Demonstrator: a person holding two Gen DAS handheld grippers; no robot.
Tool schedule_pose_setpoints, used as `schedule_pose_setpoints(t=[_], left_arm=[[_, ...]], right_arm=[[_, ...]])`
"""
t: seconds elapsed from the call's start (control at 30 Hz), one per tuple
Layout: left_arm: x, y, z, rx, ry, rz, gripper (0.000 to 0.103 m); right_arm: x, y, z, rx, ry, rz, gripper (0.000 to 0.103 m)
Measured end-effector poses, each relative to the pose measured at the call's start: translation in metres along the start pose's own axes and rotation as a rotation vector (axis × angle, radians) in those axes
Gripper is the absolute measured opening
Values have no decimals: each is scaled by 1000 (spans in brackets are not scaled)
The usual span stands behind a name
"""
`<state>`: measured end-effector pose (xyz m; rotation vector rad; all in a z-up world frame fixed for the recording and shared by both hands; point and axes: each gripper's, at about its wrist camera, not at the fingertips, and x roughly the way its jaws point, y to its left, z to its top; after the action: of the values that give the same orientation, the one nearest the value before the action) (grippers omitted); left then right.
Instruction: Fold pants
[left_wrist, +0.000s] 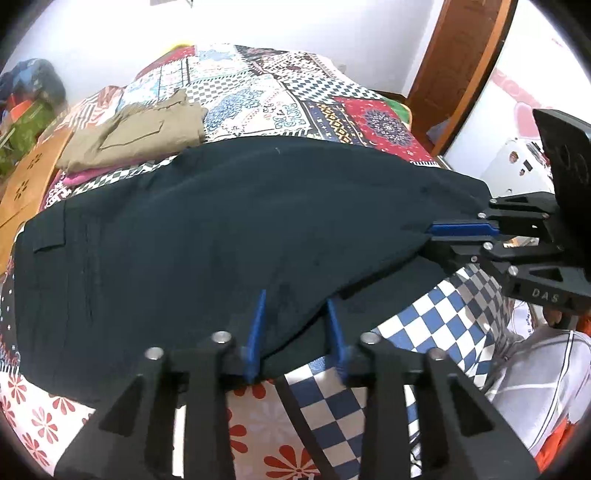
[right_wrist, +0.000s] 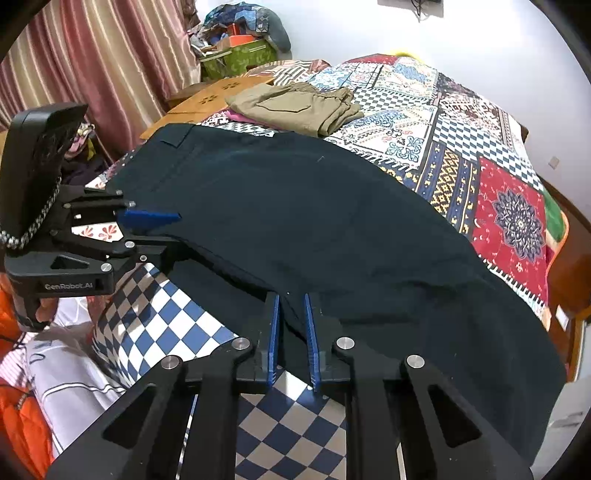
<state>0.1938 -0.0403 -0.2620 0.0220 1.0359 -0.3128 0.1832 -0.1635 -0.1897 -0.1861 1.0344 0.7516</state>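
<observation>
Left tool: blue fingers parted a little, a raised fold of the dark pants sits between them; whether the pads actually press the cloth cannot be told from its own camera. In the right wrist view the left tool looks nearly closed on the pants' near edge, its lower finger hidden under the fabric. Right tool: narrow gap between the fingers, pants hem in the gap; contact unclear from here. From the left wrist view the right tool shows only the upper blue finger, lower one buried in cloth, so grip looks likely but not certain.

Pants lie across the bed, long axis running along the near edge, waist with pocket flap toward the left-tool end, leg end toward the right tool. The near edge is lifted, the far part lies flat. Dark fabric hides seams and leg split. Leg ends are cut off at the right in the right wrist view.

Beyond, folded khaki pants on a pink garment near the bed's far edge.
</observation>
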Motion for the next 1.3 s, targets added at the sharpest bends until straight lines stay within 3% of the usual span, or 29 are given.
schedule_pose_setpoints(t=[0.1,0.27,0.5,0.73,0.77,0.8,0.83,0.93,1.13,1.3], left_arm=[[0,1,0,-1,5,-13,15],[-5,3,1,1,6,-22,8],[-19,-1,-4,18,-3,-36,7],[-9,-2,-11,21,37,-53,7],[-10,1,-10,2,39,-65,8],[-10,2,-9,-5,43,-74,15],[-12,5,-7,-17,52,-89,29],[-25,12,-3,-54,20,-131,47],[-42,35,6,-104,-19,-90,47],[-37,74,11,-178,-24,24,48]], right_arm=[[-2,0,1,12,0,22,10],[-8,3,-1,20,0,55,6],[-18,11,-6,-15,1,62,6],[-27,1,2,17,-19,61,6],[-27,0,4,17,-21,53,6],[-25,-1,6,19,-20,44,7],[-23,-3,8,23,-18,39,8],[-14,-7,13,44,-8,39,11],[14,-5,6,14,78,35,15],[2,-8,7,0,80,32,15]])
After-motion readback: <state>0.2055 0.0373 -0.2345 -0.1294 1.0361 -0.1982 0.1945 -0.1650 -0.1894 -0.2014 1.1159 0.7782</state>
